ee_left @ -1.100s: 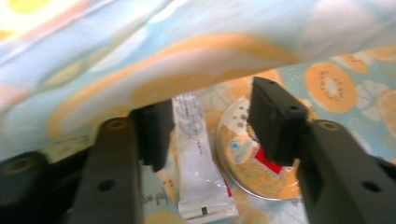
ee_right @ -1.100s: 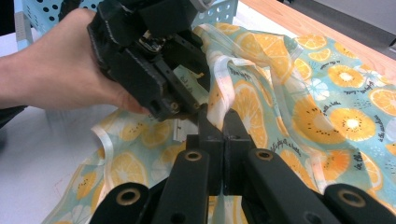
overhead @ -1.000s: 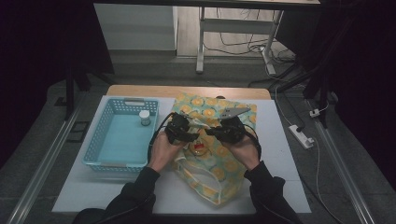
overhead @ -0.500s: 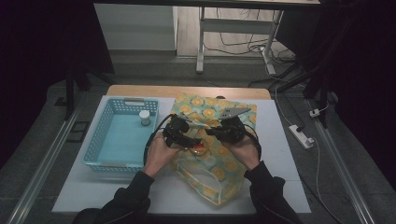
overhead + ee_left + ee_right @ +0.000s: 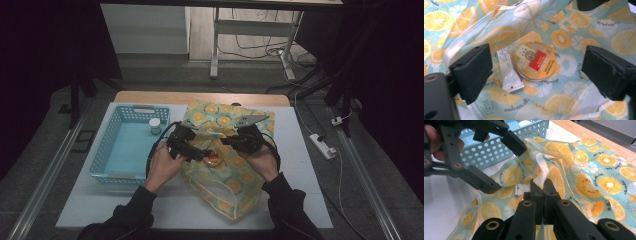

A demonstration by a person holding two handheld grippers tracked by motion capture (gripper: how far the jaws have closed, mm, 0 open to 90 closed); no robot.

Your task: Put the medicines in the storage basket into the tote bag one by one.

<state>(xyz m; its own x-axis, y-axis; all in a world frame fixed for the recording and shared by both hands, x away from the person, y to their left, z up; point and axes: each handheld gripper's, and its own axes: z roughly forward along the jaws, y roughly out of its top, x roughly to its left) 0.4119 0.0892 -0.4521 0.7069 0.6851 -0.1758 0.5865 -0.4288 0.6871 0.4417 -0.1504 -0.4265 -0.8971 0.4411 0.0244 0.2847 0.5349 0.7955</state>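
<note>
The bag (image 5: 225, 165), patterned with orange slices, lies on the white bench (image 5: 100, 205), its mouth held up between 2 tools; the right tool (image 5: 543, 185) is clamped together on the bag's pale rim strip (image 5: 541, 168), pulling it up; the left tool (image 5: 536, 67) hangs above the opening with its jaws wide apart, having just been opening, and nothing is pressed between them. Inside the bag, seen from the left gripper view, a round tin (image 5: 535, 61) with a red label lies flat on the fabric, and a white sachet (image 5: 509, 71) lies just beside it, touching its edge. In the high view a blue basket (image 5: 107, 150) stands on the bench just left of the bag, with a small white-capped jar (image 5: 155, 126) upright in its far right corner.
</note>
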